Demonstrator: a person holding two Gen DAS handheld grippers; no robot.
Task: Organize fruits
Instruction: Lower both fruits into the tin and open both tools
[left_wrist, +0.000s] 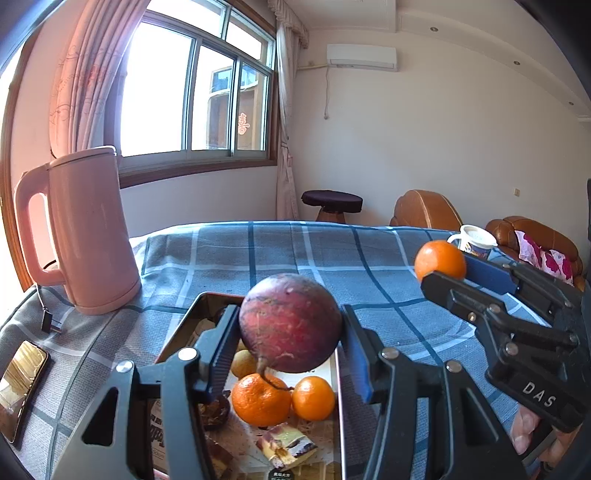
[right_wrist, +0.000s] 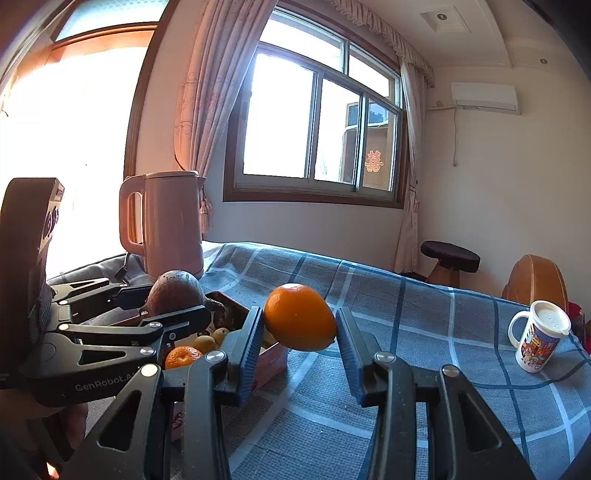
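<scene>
- Left wrist view: the left claw (left_wrist: 290, 328) fills the foreground, level and pointing forward, clenched on a dark red fruit (left_wrist: 290, 323) held in the air by its two sides, stem hanging down.
- Directly under that fruit is an open tray (left_wrist: 173, 339) on the worktop (left_wrist: 258, 254), with two oranges (left_wrist: 261, 398) side by side, a small yellowish fruit behind them and snack packets in front.
- At right the right claw (left_wrist: 445, 267) reaches in from the edge, angled toward the middle, gripping an orange (left_wrist: 439, 260) above the cloth; fingers of the person's hand show below its handle.
- A pink kettle (left_wrist: 83, 229) stands at the left, a phone (left_wrist: 20, 384) lies near the left edge, a mug (left_wrist: 474, 242) sits far right.
- Right wrist view: the right claw (right_wrist: 300, 319) holds the orange (right_wrist: 300, 317) pinched between both pads, off the worktop (right_wrist: 424, 332), just right of the tray (right_wrist: 236, 314).
- The left claw (right_wrist: 173, 299) comes in from the left, carrying the red fruit (right_wrist: 173, 293) over the tray.
- The kettle (right_wrist: 168, 221) is behind, the mug (right_wrist: 537, 336) at right.
</scene>
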